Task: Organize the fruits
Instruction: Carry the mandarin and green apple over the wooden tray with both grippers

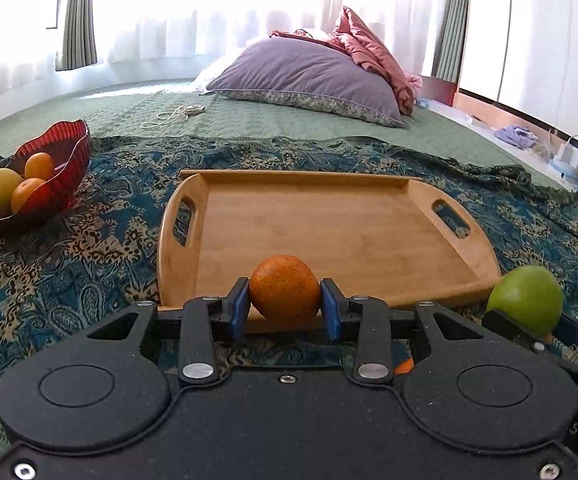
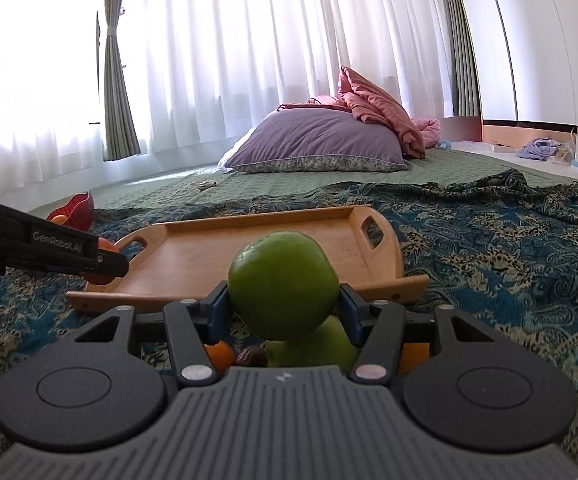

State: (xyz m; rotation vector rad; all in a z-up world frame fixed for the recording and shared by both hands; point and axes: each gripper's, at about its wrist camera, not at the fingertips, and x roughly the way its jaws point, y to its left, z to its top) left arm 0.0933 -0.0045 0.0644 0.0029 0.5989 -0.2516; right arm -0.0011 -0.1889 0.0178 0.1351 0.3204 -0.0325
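My left gripper [image 1: 285,304] is shut on an orange [image 1: 285,290], held just above the near rim of a wooden tray [image 1: 329,224]. My right gripper [image 2: 283,306] is shut on a green apple [image 2: 283,284], held in front of the tray's near right corner [image 2: 385,276]. The apple also shows at the right of the left wrist view [image 1: 527,300]. The left gripper shows side-on at the left of the right wrist view [image 2: 105,266]. Below the right gripper lie another green fruit [image 2: 329,346], an orange [image 2: 221,356] and a small dark fruit [image 2: 251,358].
A red bowl [image 1: 63,160] at the far left holds two oranges and a yellow-green fruit. The tray rests on a blue patterned cloth [image 1: 69,260] over a green bed cover. A purple pillow [image 1: 309,76] and pink bedding lie behind. Chargers and clutter stand at the far right.
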